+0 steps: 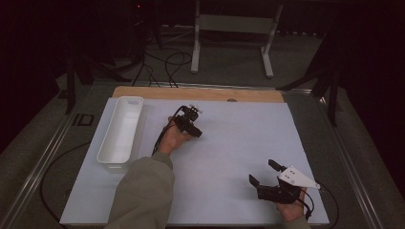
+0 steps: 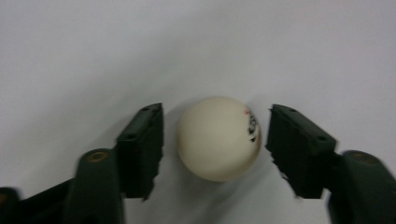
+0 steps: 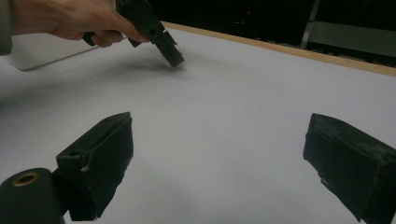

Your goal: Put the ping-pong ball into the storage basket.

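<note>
1. I have the left gripper (image 2: 215,135) low over the white mat (image 1: 229,143), near the middle of the table. It points down at the ball (image 2: 218,138) because I want to take it from above.

2. The ball sits on the mat, right between the two jaws. In the left gripper view I see a thin gap on each side of it, so the pads do not press it yet. The jaws are close around the ball but apart, not clamped. The picture there is a little blurred, so I judge the gaps with care.

3. The ball is cream-white with a small dark print on one side. It is round and light, so I think it can roll away if one pad touches it first. For this reason I keep it centred between the pads.

4. The right gripper (image 1: 265,174) rests near the front right corner of the mat, well apart from the ball. Its jaws are wide apart with nothing between them. I keep it there so it does not disturb the left one.

5. A white tray (image 1: 120,131) lies along the left edge of the mat, near the left hand (image 1: 173,138). It looks empty from above. I guess the ball goes there, which is why the near hand does the picking.
</note>
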`<action>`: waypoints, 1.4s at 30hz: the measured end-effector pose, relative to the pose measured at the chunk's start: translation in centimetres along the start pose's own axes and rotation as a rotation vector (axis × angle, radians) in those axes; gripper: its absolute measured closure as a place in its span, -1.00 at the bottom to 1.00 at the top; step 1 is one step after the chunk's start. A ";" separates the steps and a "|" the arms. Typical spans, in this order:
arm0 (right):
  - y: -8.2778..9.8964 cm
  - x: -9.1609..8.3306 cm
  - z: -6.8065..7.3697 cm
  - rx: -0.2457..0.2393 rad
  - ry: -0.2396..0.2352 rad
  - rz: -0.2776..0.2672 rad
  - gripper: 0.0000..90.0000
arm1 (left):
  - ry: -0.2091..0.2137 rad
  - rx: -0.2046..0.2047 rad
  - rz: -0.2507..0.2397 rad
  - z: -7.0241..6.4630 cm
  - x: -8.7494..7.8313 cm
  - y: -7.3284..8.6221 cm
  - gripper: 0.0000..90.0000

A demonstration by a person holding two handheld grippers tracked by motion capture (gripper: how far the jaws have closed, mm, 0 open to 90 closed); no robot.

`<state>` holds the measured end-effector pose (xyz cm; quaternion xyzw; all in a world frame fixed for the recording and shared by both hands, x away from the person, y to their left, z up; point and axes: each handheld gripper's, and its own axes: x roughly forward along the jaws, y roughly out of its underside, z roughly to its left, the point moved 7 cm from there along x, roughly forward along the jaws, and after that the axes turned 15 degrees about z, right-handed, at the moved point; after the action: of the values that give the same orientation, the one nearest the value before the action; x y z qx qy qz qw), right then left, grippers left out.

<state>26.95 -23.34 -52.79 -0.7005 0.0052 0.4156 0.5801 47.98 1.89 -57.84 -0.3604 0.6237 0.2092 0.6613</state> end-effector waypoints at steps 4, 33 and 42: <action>0.0 0.0 0.0 0.001 0.000 0.000 -0.81 | -0.001 0.005 0.005 0.0 0.0 0.1 0.13; 0.0 0.0 0.0 0.001 -0.001 -0.003 -0.82 | -0.011 -0.013 -0.021 0.3 -1.6 0.2 0.15; 0.0 0.0 0.0 -0.002 -0.001 -0.005 -0.82 | -0.011 -0.012 -0.031 0.4 -2.1 0.3 0.15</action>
<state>26.95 -23.30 -52.77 -0.7009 0.0029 0.4144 0.5805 47.76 2.72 -55.84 -0.3730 0.6131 0.2045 0.6657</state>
